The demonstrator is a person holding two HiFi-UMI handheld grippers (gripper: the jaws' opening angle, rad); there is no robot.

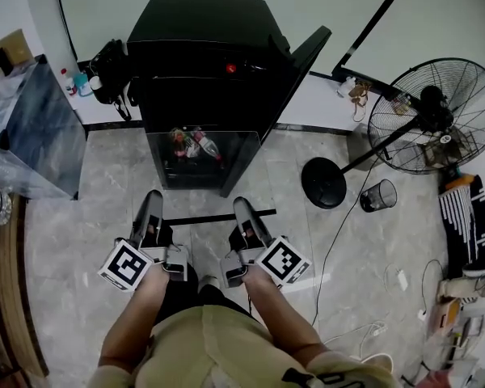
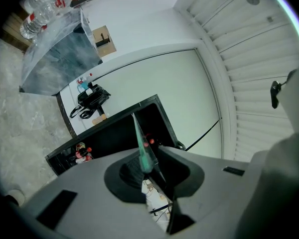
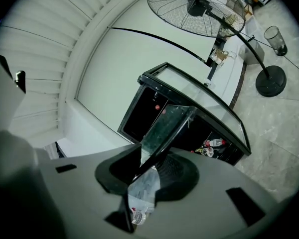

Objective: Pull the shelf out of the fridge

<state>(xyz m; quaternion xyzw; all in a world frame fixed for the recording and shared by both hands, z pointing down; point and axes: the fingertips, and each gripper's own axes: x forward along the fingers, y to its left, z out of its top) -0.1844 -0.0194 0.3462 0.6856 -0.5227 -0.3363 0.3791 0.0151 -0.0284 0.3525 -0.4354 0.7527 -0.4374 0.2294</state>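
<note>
The black fridge point(image 1: 210, 63) stands against the wall with its door point(image 1: 307, 55) swung open to the right. A clear glass shelf point(image 1: 200, 176) with a dark front strip hangs level in front of the fridge, outside the cabinet. My left gripper point(image 1: 152, 199) is shut on the shelf's near left edge. My right gripper point(image 1: 242, 205) is shut on its near right edge. In the left gripper view the shelf point(image 2: 143, 148) shows edge-on as a green sliver between the jaws. The right gripper view shows the pane point(image 3: 167, 126) running out from between the jaws toward the fridge point(image 3: 189, 113). Bottles point(image 1: 190, 144) lie in the fridge's bottom.
A standing fan point(image 1: 436, 115) with a round base point(image 1: 323, 183) is at the right, next to a mesh bin point(image 1: 378, 195). A black bag point(image 1: 109, 71) sits left of the fridge. A wrapped pack of bottles point(image 1: 28, 128) is further left. Cables trail on the tiled floor point(image 1: 364, 281).
</note>
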